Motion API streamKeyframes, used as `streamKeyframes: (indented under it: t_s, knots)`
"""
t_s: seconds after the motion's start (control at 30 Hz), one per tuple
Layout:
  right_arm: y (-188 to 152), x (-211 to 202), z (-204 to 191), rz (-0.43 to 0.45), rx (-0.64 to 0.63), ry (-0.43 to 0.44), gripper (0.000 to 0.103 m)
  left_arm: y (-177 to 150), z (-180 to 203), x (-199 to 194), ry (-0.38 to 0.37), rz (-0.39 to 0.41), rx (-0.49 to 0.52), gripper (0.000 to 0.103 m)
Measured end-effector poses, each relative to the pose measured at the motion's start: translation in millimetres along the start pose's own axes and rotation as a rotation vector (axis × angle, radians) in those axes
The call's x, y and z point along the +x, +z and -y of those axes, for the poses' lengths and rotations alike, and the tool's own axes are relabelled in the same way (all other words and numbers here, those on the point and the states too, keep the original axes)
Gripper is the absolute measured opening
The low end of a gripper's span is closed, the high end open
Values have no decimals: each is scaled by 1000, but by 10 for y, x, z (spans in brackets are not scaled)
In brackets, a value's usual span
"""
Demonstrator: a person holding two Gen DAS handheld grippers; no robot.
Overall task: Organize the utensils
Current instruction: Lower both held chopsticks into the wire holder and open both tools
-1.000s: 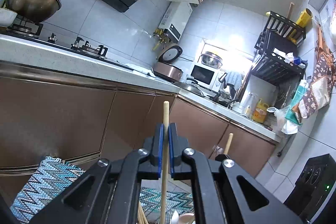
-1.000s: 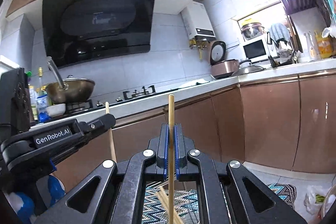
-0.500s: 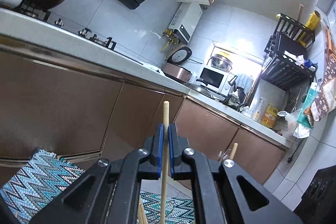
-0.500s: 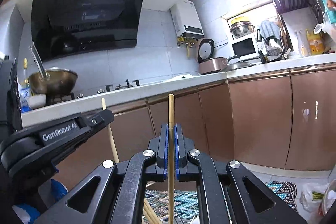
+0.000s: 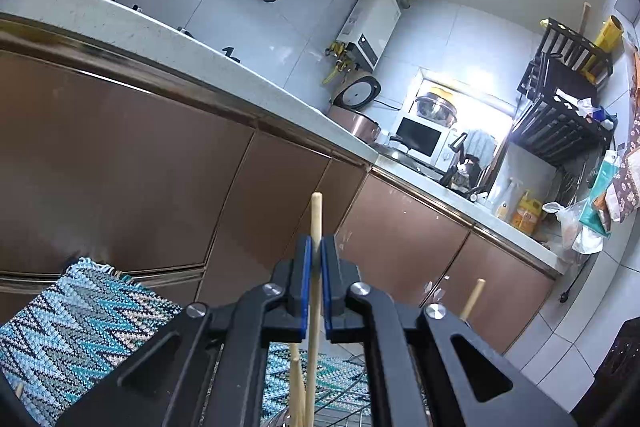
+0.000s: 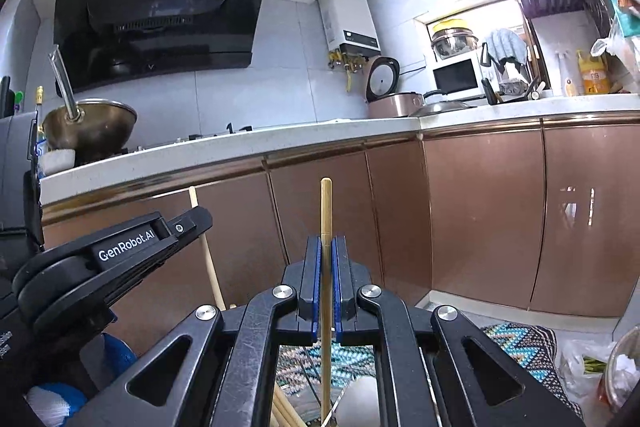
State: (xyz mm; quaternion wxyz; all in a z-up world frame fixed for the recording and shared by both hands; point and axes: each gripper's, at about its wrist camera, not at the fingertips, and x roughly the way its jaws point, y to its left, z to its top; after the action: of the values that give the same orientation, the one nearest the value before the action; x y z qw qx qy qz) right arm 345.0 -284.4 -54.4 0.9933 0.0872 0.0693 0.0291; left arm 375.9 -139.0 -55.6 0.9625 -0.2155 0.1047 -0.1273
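Brown cabinets (image 6: 480,211) fill mid-frame under the desk (image 6: 240,147). At lower centre of each view, the left hand-held gripper (image 5: 315,259) is clenched on an upright chopstick (image 5: 316,227); the right hand-held gripper (image 6: 326,259) likewise grasps a second chopstick (image 6: 326,211).

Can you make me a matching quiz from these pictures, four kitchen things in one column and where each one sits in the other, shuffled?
Things:
1. wok
2. microwave
3. left chopstick
4. water heater

Places:
A. on the wall beside the hood
B. on the stove, at the counter's left end
C. under a steel pot, by the window
D. clamped between blue pads

Pairs: 1-B, 2-C, 3-D, 4-A
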Motion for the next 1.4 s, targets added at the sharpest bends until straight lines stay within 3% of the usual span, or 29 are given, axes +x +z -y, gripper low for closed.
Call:
streamKeyframes:
  t_s: [0.77,1.03,1.17,1.27,1.4]
  knots:
    - [-100,-138,12,-44,-11,15,5,125,-78,-165,-16,81,-77,4]
    - [-156,-151,13,-60,-12,13,5,-50,-65,-39,1,33,-46,6]
    - [-167,-190,27,-64,-12,6,11,-61,-49,-94,-1,34,-35,26]
    - [-170,-220,46,-72,-3,-1,23,-23,-24,-162,0,34,-26,29]
    - [-131,-308,31,-70,0,-11,29,73,-8,-329,11,37,-13,33]
